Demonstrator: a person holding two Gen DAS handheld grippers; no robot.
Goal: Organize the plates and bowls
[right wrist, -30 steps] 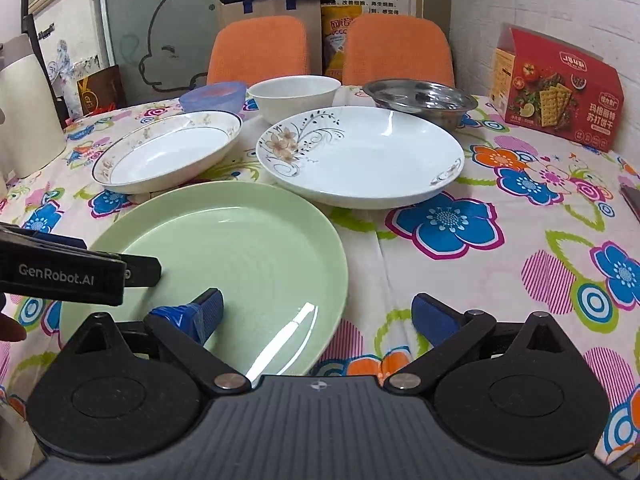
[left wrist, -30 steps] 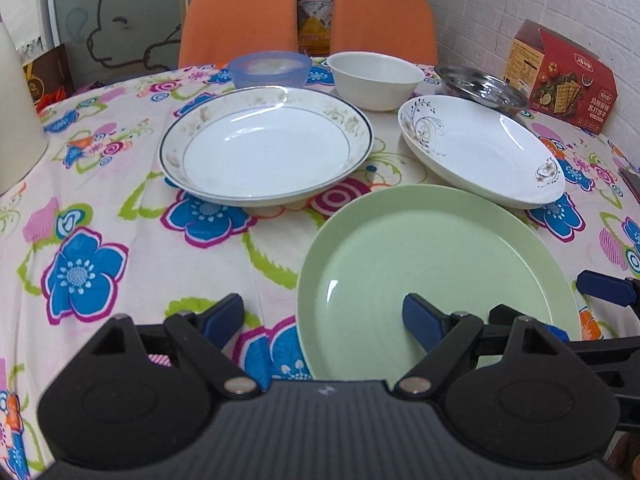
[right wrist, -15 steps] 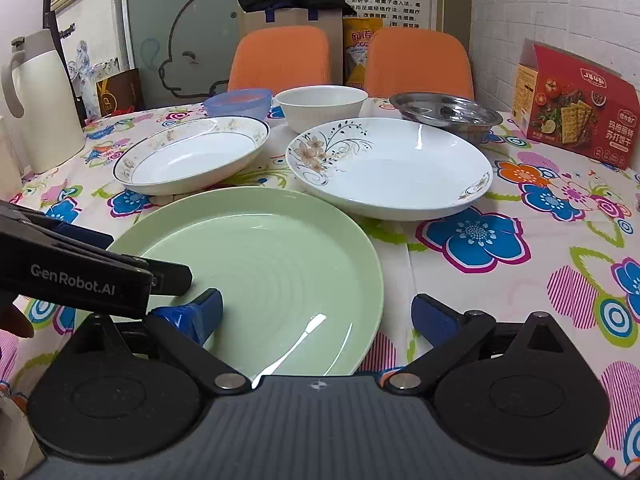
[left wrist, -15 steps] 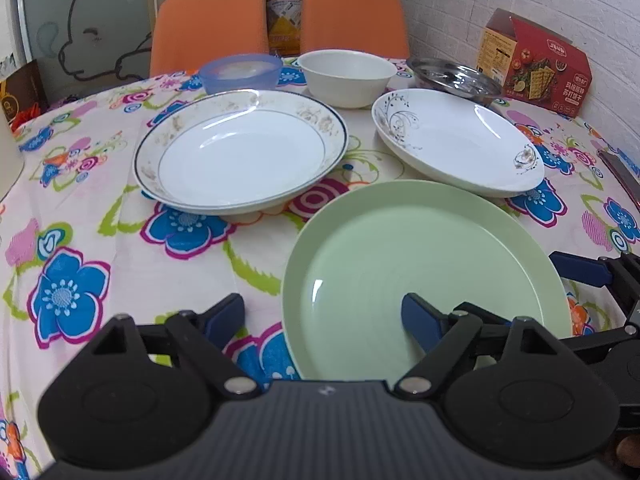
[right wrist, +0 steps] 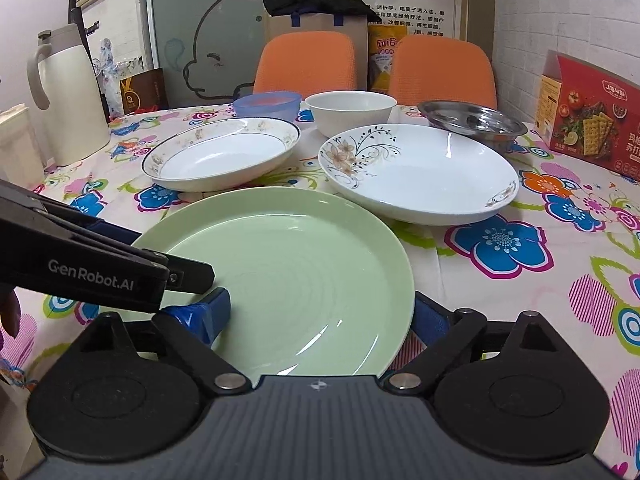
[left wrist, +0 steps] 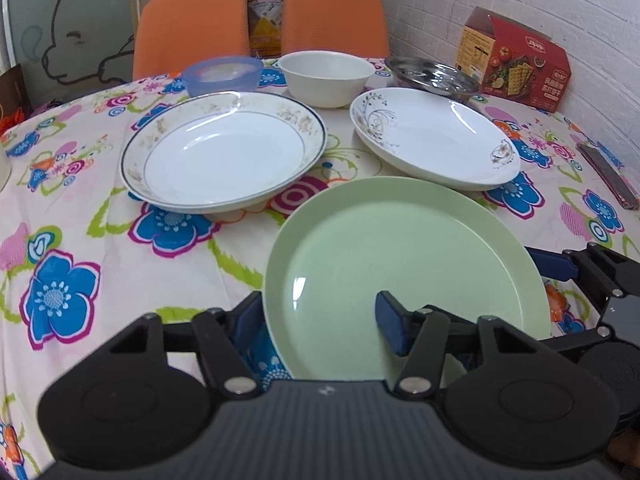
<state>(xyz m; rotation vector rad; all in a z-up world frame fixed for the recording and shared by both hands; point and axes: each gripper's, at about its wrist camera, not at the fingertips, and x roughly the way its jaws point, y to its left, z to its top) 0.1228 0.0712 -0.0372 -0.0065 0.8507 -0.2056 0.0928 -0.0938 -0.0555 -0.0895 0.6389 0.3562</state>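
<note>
Landmark: green plate (left wrist: 404,264), empty, nearest me on the flowered tabletop (left wrist: 80,208).
My left gripper (left wrist: 320,320): jaws set apart, one blue pad past the green plate's left rim, the other over its inside; whether they press the rim I cannot tell.
My right gripper (right wrist: 320,316): jaws spread, one pad over the green plate's inside, the other tucked past its right rim; contact I cannot tell.
Gold-rimmed plate (left wrist: 224,156): deep, white, empty; behind the green plate to the left, near but apart.
Vine-patterned plate (right wrist: 420,172): deep, white, empty; behind the green plate to the right, its near rim just beside the green rim.
White bowl (left wrist: 326,78): behind the green plate, beyond the gap between the two white plates; what shows of its inside is bare.
Blue bowl (left wrist: 222,76): translucent, left of the white bowl, farther from the green plate; something pale shows inside, and I cannot tell what.
Steel dish (right wrist: 472,120): shallow, behind the vine-patterned plate, far right of the green plate; contents not clear.
Cracker box (right wrist: 592,120): red, far right of the green plate.
White jug (right wrist: 68,96): far left of the green plate.
Orange chairs (left wrist: 260,24): two, beyond the tabletop.
</note>
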